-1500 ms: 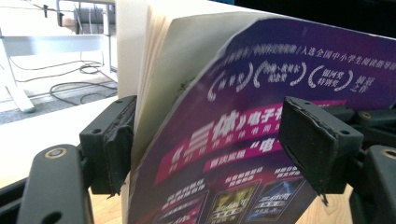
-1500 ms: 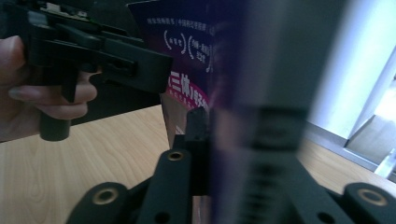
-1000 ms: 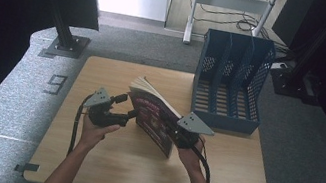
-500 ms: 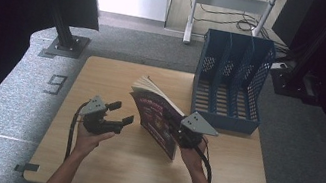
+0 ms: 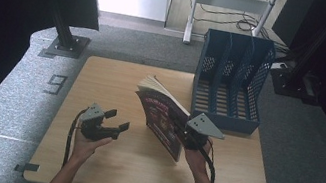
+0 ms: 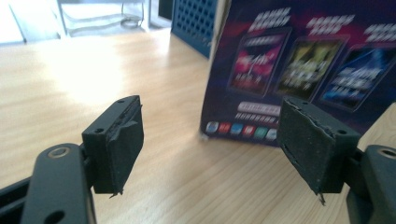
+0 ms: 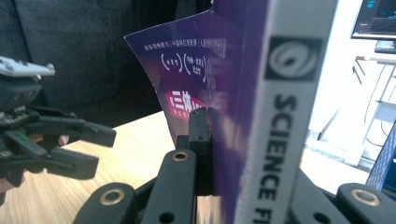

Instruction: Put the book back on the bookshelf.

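At the table's centre, pale smooth wood, a thick glossy-covered book stands upright on its lower edge, with the blue perforated plastic file rack at its two o'clock. The right gripper is clamped on the book near its spine. At nine o'clock the left gripper hangs with jaws wide apart, holding nothing. The slick cover could slide in that one-sided pinch, and the book might topple.

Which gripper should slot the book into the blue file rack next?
Right. The right gripper is already clamped on the book, held upright, right beside the blue file rack. The left gripper is open, empty, and on the book's far side from the rack.
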`<state>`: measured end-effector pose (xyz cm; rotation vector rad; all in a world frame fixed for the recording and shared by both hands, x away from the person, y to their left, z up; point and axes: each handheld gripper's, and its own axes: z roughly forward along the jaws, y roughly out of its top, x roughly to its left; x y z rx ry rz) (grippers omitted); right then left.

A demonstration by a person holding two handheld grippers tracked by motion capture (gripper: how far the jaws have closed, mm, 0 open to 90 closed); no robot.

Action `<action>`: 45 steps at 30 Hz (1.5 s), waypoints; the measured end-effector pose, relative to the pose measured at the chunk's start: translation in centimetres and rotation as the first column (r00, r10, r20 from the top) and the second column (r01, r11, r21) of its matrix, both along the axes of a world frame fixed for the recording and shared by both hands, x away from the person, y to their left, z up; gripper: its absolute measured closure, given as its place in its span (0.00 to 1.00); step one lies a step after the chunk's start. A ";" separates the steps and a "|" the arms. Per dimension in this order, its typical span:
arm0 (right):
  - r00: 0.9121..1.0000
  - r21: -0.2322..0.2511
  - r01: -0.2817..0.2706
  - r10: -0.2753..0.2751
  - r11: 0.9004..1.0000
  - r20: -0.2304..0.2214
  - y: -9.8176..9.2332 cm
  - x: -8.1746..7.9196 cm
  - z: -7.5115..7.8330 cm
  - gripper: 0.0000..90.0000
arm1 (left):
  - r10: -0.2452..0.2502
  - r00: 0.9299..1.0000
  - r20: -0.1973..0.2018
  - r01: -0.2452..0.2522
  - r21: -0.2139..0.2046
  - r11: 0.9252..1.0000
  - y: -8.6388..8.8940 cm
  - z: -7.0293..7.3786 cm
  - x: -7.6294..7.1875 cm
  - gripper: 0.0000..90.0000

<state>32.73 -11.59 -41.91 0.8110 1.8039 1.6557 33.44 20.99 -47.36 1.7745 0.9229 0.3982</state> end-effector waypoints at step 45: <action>0.994 0.045 0.099 -0.100 0.994 0.035 -3.1 -0.3 2.5 0.91 | -0.001 0.999 -0.039 0.001 -0.001 1.000 0.9 -0.9 -0.6 0.27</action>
